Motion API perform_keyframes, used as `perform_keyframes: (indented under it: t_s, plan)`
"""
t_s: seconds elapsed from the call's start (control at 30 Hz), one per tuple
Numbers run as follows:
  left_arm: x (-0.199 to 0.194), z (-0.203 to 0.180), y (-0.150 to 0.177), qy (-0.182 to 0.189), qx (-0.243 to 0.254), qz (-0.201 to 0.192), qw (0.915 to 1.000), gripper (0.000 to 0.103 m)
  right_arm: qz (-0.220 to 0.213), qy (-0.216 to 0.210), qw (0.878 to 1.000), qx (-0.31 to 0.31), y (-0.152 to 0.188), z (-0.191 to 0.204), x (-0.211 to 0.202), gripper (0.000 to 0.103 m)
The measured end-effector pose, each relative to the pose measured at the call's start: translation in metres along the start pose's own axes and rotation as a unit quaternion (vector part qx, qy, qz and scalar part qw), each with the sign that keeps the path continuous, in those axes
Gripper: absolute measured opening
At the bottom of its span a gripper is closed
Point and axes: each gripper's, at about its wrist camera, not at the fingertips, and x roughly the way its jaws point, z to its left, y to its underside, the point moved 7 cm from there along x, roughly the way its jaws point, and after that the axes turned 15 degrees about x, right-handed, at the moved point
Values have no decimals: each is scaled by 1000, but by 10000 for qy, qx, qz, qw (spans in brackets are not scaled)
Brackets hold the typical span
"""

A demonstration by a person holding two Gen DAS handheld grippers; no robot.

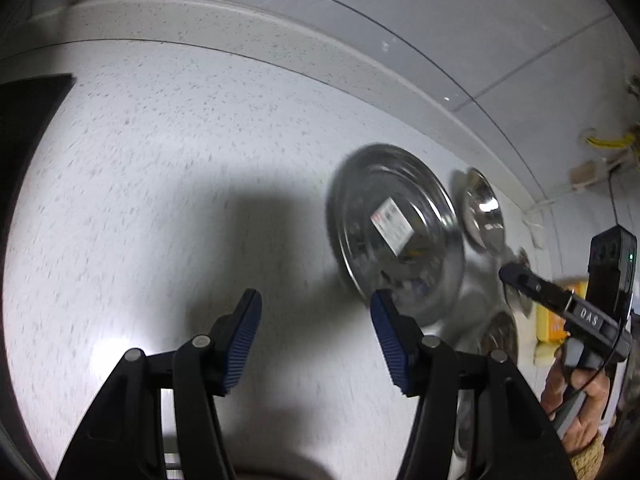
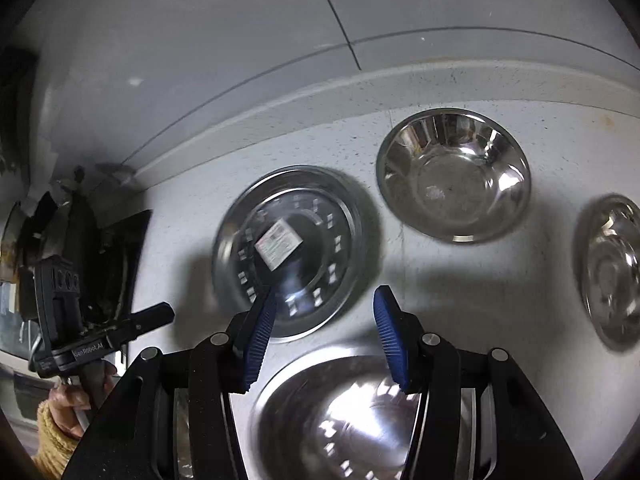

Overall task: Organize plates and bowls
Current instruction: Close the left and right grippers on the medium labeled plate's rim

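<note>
- Steel tableware lies spread over a pale speckled stone counter (image 2: 192,208): a flat round stainless plate with a white paper label (image 2: 294,250) at its centre, a deep shiny steel bowl (image 2: 454,174) just beyond it to the right, a second steel plate (image 2: 612,268) at the far right, and another steel dish (image 2: 340,420) directly under the camera.
- The right gripper (image 2: 324,340), blue ribbed pads parted about halfway, hangs over the counter between the labelled plate and the near dish, holding nothing.
- The left gripper (image 1: 316,344) stands well open and empty over bare counter, the labelled plate (image 1: 396,236) just to its right.
- Both views are smeared with motion, so a good pick probably calls for slowing first.
- One pad likely needs to slide under the labelled plate's thin rim, the other closing from above.
- The polished steel may slip; the other gripper could steady the far edge.
</note>
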Motion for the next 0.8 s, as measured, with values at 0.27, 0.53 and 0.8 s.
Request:
perform_keyframes:
  t_s: [0.27,0.53,0.8]
  plan:
    - [37,3,-34,-154,11,145,9998,55,402,54,9991,-92,-11,-6,47,46]
    - [50,-13,-48,69,320,128,9994,50,528,139,9982,-248,-12,-9,64,30]
    - [61,-10,-48,350,62,150,9993,7,526,250,9977,-354,-13,-4,70,17]
